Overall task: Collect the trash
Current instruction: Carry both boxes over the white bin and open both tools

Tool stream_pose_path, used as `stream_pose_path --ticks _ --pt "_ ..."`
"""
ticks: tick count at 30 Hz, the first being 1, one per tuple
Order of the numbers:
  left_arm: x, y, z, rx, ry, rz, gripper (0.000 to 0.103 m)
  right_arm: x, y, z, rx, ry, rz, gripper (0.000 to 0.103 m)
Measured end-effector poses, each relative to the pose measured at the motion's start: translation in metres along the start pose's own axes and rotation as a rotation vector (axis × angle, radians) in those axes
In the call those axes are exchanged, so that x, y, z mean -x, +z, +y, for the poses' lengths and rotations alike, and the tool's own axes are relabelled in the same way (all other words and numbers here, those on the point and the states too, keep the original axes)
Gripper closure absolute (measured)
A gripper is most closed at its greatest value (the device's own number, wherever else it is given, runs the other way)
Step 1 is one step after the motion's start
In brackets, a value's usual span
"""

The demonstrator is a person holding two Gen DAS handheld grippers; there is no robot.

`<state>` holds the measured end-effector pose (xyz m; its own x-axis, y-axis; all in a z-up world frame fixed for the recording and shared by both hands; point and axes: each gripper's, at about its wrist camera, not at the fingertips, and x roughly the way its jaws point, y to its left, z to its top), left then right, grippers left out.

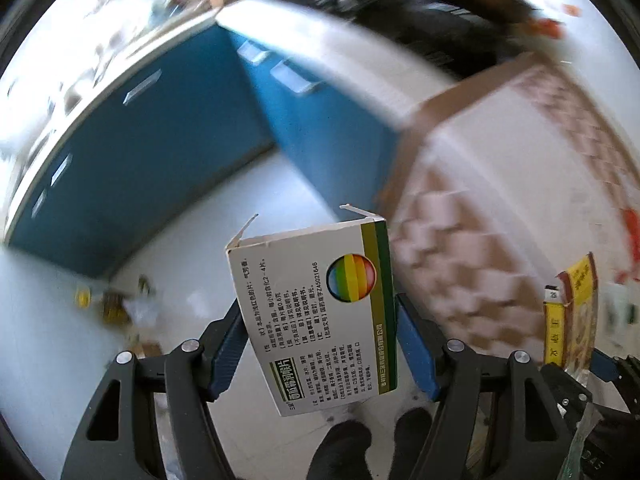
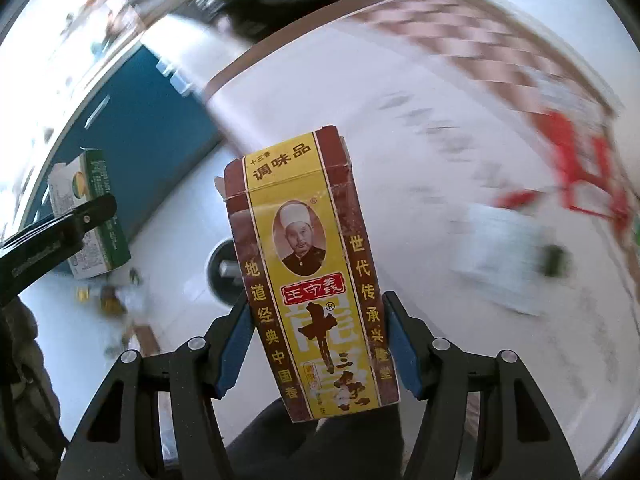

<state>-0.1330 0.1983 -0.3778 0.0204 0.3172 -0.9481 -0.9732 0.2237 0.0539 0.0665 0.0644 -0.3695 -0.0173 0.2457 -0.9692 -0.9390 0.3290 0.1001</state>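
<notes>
Blur hides the big carton (image 1: 500,152) behind both gripped boxes (image 1: 316,312)

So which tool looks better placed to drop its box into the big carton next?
Right, probably. The right tool, gripping the spice box, faces the carton head-on; for the left tool, holding the medicine box, it sits off to one side.

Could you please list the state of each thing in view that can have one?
Left tongs: shut on the white-and-green cardboard medicine box.
White-and-green cardboard medicine box: held up, top flaps open.
Right tongs: shut on the yellow-and-brown cardboard spice box.
Yellow-and-brown cardboard spice box: held upright, top torn.
</notes>
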Motion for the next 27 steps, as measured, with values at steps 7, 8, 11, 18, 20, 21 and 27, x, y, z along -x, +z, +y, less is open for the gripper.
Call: stream_pose_path --ticks 7,8,11,18,20,21,27 --pt "-0.135 -0.038 0.096 0.134 0.01 0.157 0.036 -0.117 0.003 0.099 0.132 0.017 0.076 0.039" --pt "-0.151 -0.043 0.103 0.151 0.0 0.181 0.036 -0.141 0.001 0.111 0.144 0.018 0.091 0.039" --pt "-0.224 -0.064 0.131 0.231 -0.087 0.292 0.036 -0.212 -0.004 0.136 0.163 0.027 0.149 0.039" --pt "-0.373 -0.108 0.165 0.383 -0.307 0.458 0.034 -0.374 -0.015 0.176 0.196 0.065 0.285 0.039" --pt "-0.397 -0.115 0.168 0.392 -0.335 0.479 0.032 -0.417 -0.02 0.186 0.229 0.065 0.319 0.039" --pt "-0.408 -0.117 0.168 0.397 -0.342 0.487 0.021 -0.435 -0.022 0.189 0.24 0.063 0.334 0.039" --pt "-0.429 -0.127 0.177 0.447 -0.318 0.501 0.0 -0.504 -0.018 0.184 0.215 0.058 0.388 0.031"
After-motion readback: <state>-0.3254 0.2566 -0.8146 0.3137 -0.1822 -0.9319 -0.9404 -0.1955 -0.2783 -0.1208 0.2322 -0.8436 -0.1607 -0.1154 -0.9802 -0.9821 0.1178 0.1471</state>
